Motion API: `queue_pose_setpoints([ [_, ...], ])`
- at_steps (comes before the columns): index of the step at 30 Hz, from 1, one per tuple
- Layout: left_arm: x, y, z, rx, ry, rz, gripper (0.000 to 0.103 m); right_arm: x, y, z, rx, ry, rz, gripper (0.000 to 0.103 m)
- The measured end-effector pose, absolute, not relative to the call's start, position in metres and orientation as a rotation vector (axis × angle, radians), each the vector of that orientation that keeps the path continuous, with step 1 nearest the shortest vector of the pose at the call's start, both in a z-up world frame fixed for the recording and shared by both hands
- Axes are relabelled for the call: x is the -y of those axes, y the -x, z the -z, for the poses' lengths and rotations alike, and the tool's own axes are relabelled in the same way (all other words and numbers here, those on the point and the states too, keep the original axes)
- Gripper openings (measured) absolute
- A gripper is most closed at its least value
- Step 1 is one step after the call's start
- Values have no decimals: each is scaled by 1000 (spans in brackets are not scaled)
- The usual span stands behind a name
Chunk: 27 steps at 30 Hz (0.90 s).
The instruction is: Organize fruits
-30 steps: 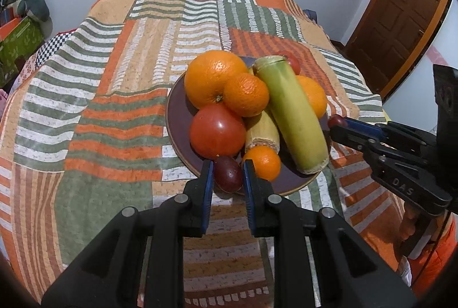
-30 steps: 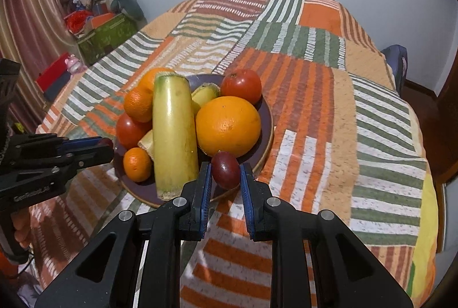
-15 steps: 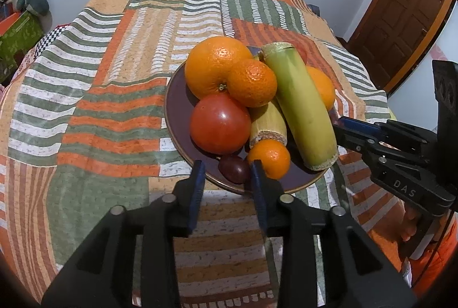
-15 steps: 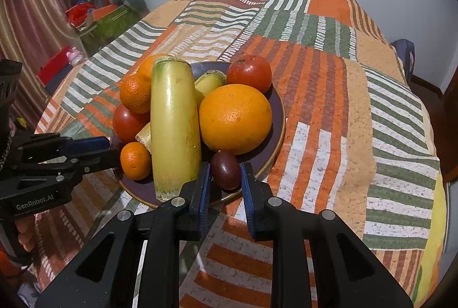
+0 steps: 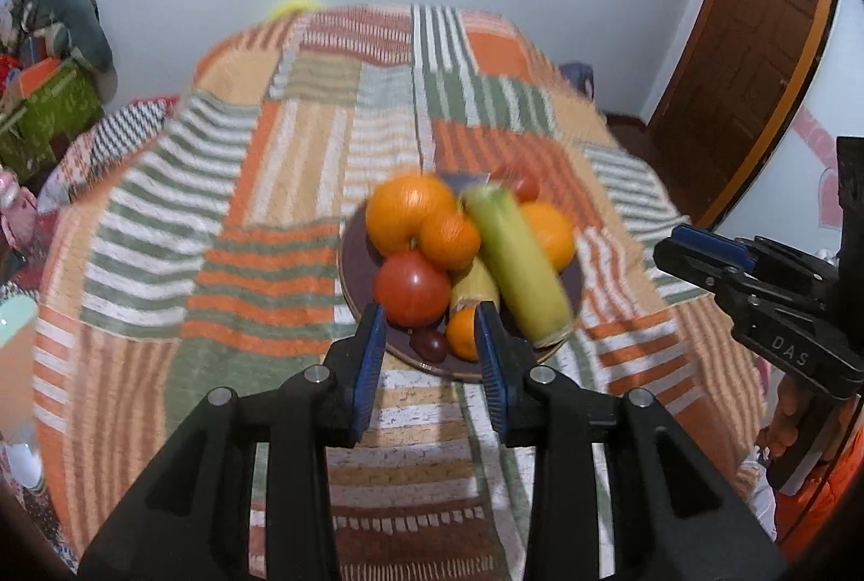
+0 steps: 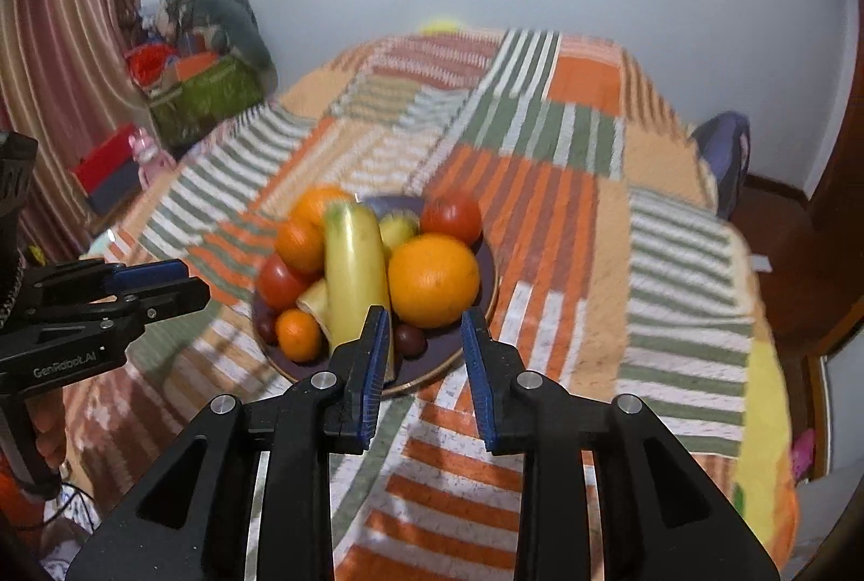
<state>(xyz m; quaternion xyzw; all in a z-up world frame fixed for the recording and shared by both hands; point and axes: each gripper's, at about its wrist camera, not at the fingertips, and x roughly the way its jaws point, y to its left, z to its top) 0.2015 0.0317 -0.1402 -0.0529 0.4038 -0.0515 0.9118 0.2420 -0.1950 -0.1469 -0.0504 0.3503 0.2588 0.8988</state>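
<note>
A: Left wrist view, item one: left gripper [image 5: 430, 331]. Condition?

B: Jaws apart, nothing between the pads. They have just been opening. It hangs above the cloth at the plate's 6 o'clock edge.

A: Item two: plate [image 5: 357, 257]. Contents?

B: Dark, round, on the striped bedspread [image 5: 227, 203]. Large orange [image 5: 409, 214] at 11 o'clock; tomato [image 5: 413, 288] at 8; long yellow-green fruit [image 5: 515, 257] lying from 12 down to 4; small orange [image 5: 465, 333] and a dark plum [image 5: 428, 344] at 6. The picture is blurred, so smaller pieces stay unlisted.

A: Right gripper from here?

B: Right gripper [image 5: 683, 249] enters at 3 o'clock, clear of the plate; the gap between its jaws cannot be told from this side.

A: Right wrist view, then.

B: Right gripper [image 6: 425, 346]: jaws parted, empty, just been opening. A second dark plum [image 6: 409, 339] lies on the plate [image 6: 488, 278] at 5 o'clock, seen between the fingertips but not touched. Left gripper [image 6: 162, 281] sits at 9 o'clock, side-on.

A: Step in hand?

B: Judged as release and retreat: both plums lie on the plate, both grippers free. The fruit looks gathered.

A: Next move?

B: Probably a clean retreat. The long fruit rests on top of others and could roll if nudged.
</note>
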Motion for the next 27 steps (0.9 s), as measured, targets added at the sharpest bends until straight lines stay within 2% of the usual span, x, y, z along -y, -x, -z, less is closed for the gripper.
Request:
queue_pose_setpoints([
  [7, -28, -161, 74, -649, 83, 106, 33, 207, -195, 88, -543, 60, -523, 25],
  [11, -24, -132, 39, -533, 55, 101, 39, 213, -167, 60, -431, 32, -503, 25],
  [18, -16, -81, -7, -356, 32, 96, 41, 218, -134, 32, -316, -13, -513, 25],
  [22, -13, -54, -24, -274, 27, 82, 54, 216, -119, 24, -276, -8, -518, 27],
  [25, -12, -41, -30, -240, 25, 77, 57, 217, -110, 23, -250, -9, -510, 44],
  [27, -11, -35, -32, -232, 24, 73, 64, 216, -105, 20, -225, -9, -500, 59],
])
